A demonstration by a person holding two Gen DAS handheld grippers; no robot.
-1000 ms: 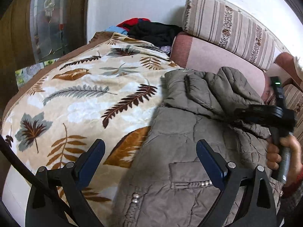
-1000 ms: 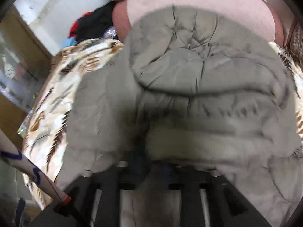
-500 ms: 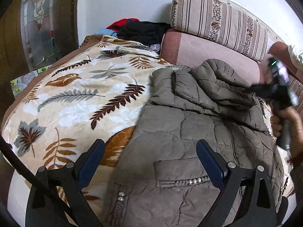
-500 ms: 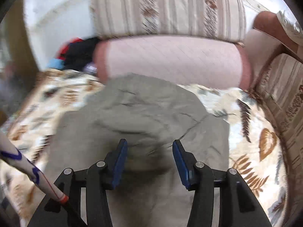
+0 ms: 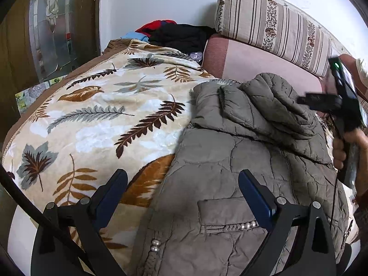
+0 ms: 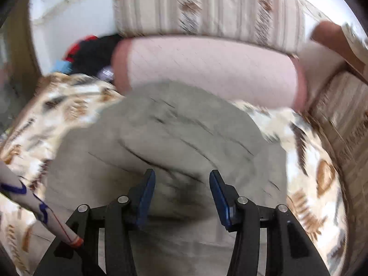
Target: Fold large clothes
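An olive-grey quilted jacket (image 5: 241, 161) lies on a leaf-patterned blanket (image 5: 103, 119), its hood folded down over its upper part. My left gripper (image 5: 182, 179) hangs open above the jacket's left edge and pearl-trimmed pocket, with nothing between its blue pads. In the right wrist view, which is blurred, my right gripper (image 6: 181, 177) stands open a little above the hood of the jacket (image 6: 184, 133), its pads clear of the fabric. The left wrist view shows a hand (image 5: 342, 147) holding that gripper at the jacket's far right.
A pink seat cushion (image 5: 253, 62) and a striped back cushion (image 5: 276, 23) lie behind the jacket. A pile of black, red and blue clothes (image 5: 174, 34) sits in the back corner. A glass-panelled door (image 5: 50, 34) stands at the left. The blanket (image 6: 310, 161) continues right of the jacket.
The right gripper has come up off the hood, where its fingers were buried in the fabric, and now stands open above it. The left gripper has stayed put.
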